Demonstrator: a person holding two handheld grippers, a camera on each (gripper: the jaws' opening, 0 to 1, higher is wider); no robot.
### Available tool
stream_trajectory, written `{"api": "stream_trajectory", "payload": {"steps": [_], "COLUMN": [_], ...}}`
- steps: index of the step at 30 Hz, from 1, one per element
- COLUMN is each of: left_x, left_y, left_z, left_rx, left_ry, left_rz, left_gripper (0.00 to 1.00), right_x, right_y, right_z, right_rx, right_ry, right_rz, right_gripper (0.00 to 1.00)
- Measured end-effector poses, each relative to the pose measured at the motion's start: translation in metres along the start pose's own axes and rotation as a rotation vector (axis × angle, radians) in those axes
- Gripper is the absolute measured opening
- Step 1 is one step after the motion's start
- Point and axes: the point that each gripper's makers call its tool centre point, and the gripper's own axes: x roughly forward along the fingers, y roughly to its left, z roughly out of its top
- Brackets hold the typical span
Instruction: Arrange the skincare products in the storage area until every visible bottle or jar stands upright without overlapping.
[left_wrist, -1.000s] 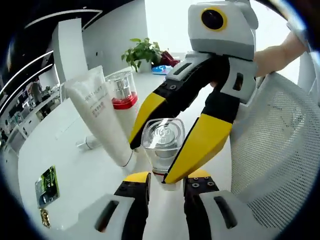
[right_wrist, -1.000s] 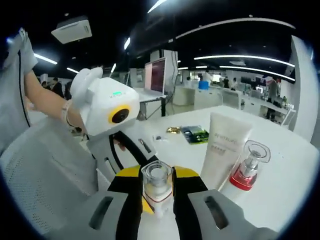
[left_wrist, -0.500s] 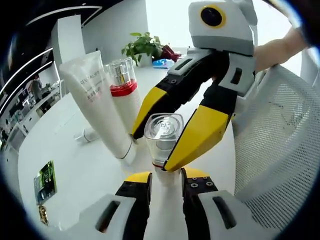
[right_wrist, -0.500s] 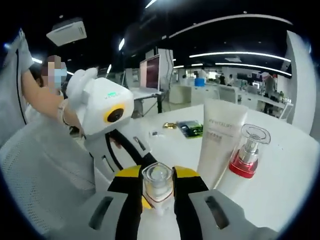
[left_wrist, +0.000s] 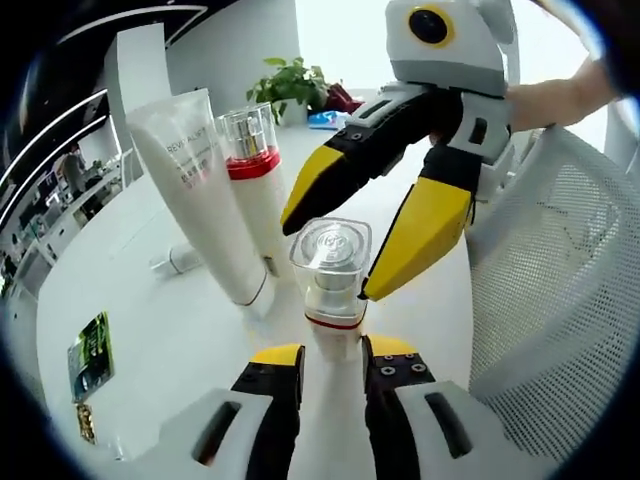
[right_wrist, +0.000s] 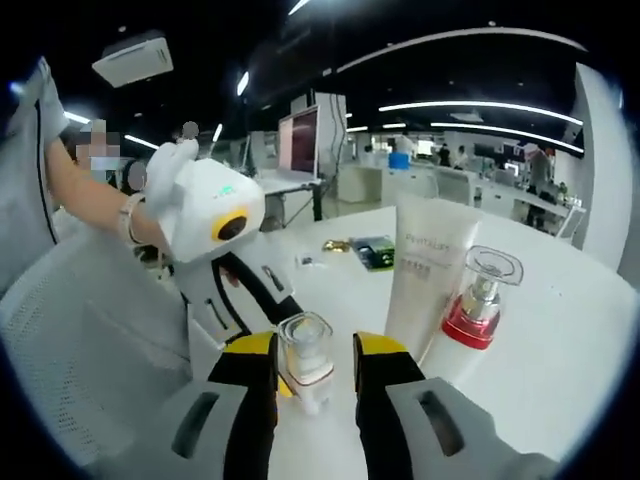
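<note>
A white bottle with a clear square cap stands upright on the white table. My left gripper is shut on its body. Above it, my right gripper stands open, one yellow finger on each side of the cap and not touching it. In the right gripper view that cap sits between the spread jaws of my right gripper, with my left gripper reaching in behind it. A white tube and a red-collared bottle stand upright just beside it.
A white mesh chair is close on one side. A green packet and a small white item lie on the table. A potted plant stands at the far edge. A person's hand holds the right gripper.
My right gripper's jaws have opened off the bottle's cap. The left gripper still holds the bottle, now closer to the tube and the red-collared bottle.
</note>
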Motion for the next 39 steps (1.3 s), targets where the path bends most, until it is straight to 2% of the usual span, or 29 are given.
{"api": "stream_trajectory", "payload": {"steps": [8,15,26,30,39], "left_x": [0.003,0.006,0.019,0.028,0.041], "left_y": [-0.002,0.001,0.002,0.004,0.008], "left_z": [-0.001,0.000,0.010,0.017,0.024], "left_rx": [-0.009,0.010,0.035,0.045,0.043], "left_ry": [0.023,0.041,0.049,0.043,0.037], "left_rz": [-0.009,-0.005,-0.018,-0.018,-0.016], "left_gripper": [0.16,0.16,0.16,0.15,0.16], "right_x": [0.003,0.011,0.003,-0.002,-0.004], "right_y": [0.009,0.005,-0.010,-0.021,-0.035], "right_z": [-0.032,-0.037,-0.047,-0.050,-0.056], "right_rx": [-0.040,-0.055,-0.025,-0.015,-0.011], "right_ry": [0.127,0.160,0.168,0.162,0.168], "right_rz": [0.021,0.021,-0.020,-0.069,-0.114], "right_gripper": [0.23,0.16,0.13,0.12,0.14]}}
